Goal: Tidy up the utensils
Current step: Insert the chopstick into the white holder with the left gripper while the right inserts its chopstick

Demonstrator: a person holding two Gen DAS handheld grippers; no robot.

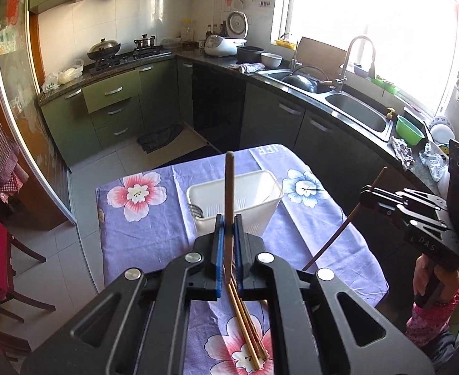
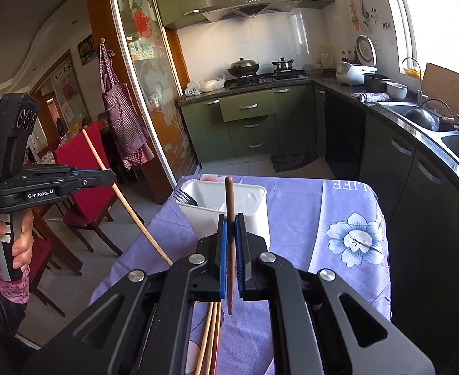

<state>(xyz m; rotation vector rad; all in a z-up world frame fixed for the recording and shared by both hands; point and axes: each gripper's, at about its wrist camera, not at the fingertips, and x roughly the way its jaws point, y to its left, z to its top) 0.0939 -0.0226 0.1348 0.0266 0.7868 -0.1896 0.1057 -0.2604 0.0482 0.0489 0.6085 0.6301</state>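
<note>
My left gripper (image 1: 228,223) is shut on a light brown chopstick (image 1: 229,193), held upright above the table. It also shows in the right wrist view (image 2: 112,178) with that chopstick (image 2: 129,206) slanting down. My right gripper (image 2: 230,223) is shut on a dark brown chopstick (image 2: 229,200), also upright; it shows in the left wrist view (image 1: 365,194) with its chopstick (image 1: 338,234). A white slotted utensil holder (image 1: 254,187) (image 2: 251,200) stands on the table just beyond both grippers, with a fork (image 2: 185,198) in its left part. Several loose chopsticks (image 1: 248,331) (image 2: 209,337) lie on the cloth below the grippers.
The table has a purple floral cloth (image 1: 142,234) (image 2: 323,234). Red chairs (image 2: 85,168) stand to its left. A counter with a sink (image 1: 357,111) runs along the right. Green cabinets and a stove (image 2: 260,78) are at the back.
</note>
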